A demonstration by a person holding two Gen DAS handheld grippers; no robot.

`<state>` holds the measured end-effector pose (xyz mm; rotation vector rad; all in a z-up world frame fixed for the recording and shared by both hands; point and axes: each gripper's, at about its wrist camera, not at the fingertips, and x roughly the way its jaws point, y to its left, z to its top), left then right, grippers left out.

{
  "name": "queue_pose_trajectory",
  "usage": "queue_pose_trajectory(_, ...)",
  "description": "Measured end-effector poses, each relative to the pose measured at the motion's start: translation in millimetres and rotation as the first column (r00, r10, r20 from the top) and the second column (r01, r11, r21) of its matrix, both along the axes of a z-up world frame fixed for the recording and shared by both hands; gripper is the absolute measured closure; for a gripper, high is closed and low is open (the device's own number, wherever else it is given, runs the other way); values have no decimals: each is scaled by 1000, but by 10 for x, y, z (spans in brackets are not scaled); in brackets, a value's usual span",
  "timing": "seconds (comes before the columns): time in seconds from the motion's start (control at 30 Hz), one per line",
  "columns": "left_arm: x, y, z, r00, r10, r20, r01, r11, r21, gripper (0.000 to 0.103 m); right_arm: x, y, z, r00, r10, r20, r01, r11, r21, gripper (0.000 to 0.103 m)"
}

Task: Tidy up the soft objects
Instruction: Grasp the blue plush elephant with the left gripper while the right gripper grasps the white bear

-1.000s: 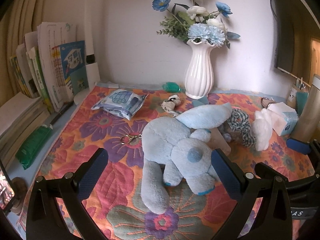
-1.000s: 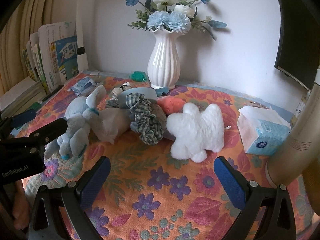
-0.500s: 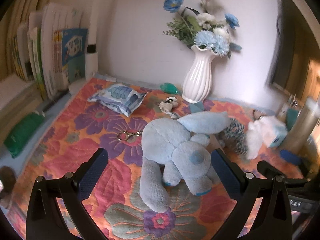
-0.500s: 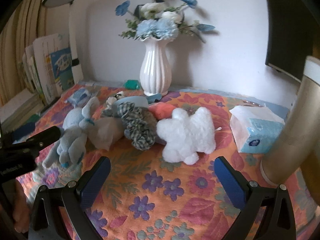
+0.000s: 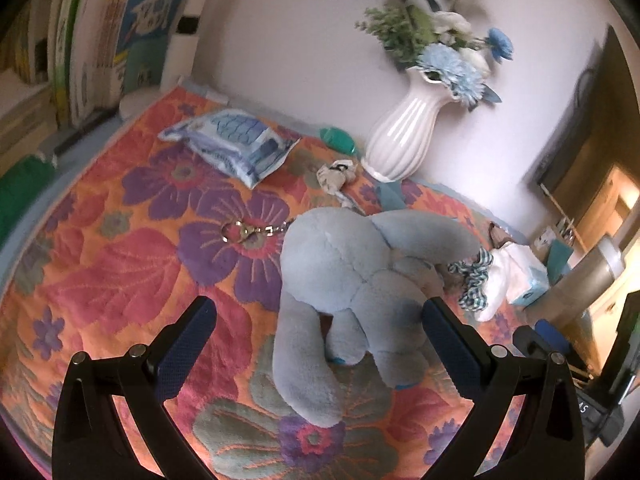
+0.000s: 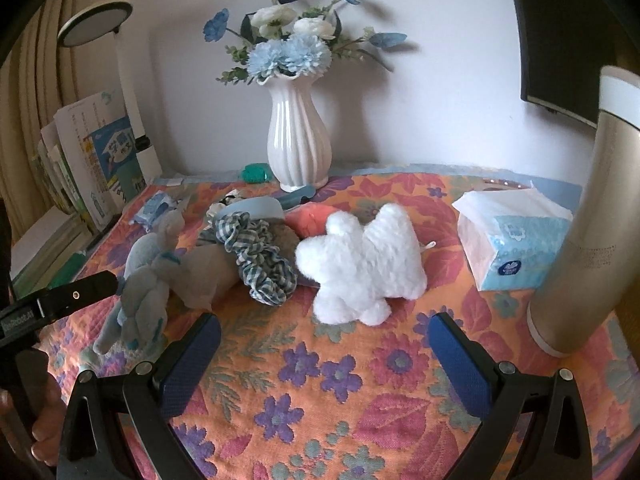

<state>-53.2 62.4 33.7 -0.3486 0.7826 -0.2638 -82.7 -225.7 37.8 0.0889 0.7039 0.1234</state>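
A light blue plush elephant (image 5: 360,280) lies on the flowered cloth, and it also shows in the right wrist view (image 6: 144,280). My left gripper (image 5: 318,338) is open, with its fingers on either side of the elephant's legs, not touching. A white fluffy plush (image 6: 360,268) lies mid-table just beyond my open, empty right gripper (image 6: 324,350). A checked scrunchie (image 6: 256,260) and an orange soft item (image 6: 314,218) lie between the two plushes, with a grey-beige soft piece (image 6: 208,276) beside the elephant.
A white vase with blue flowers (image 6: 298,140) stands at the back. A tissue box (image 6: 512,244) and a tall metal flask (image 6: 592,220) stand at the right. Books (image 5: 80,40) line the left edge. A wipes pack (image 5: 232,144) and a key chain (image 5: 252,232) lie on the cloth.
My left gripper has moved closer over the elephant and tilted, so the elephant sits larger between its fingers. My right gripper has drawn nearer to the white plush.
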Motion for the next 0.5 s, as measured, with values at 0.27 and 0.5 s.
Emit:
queue_pose_trajectory(0.27, 252, -75, 116, 997, -32, -65, 32, 999, -6, 1, 224, -323, 227, 987, -27, -158, 25, 1000, -12, 0)
queue_pose_trajectory(0.5, 425, -184, -163, 990, -79, -120, 72, 995, -64, 17, 767, -433, -113, 950, 1, -311, 68, 975, 214, 3)
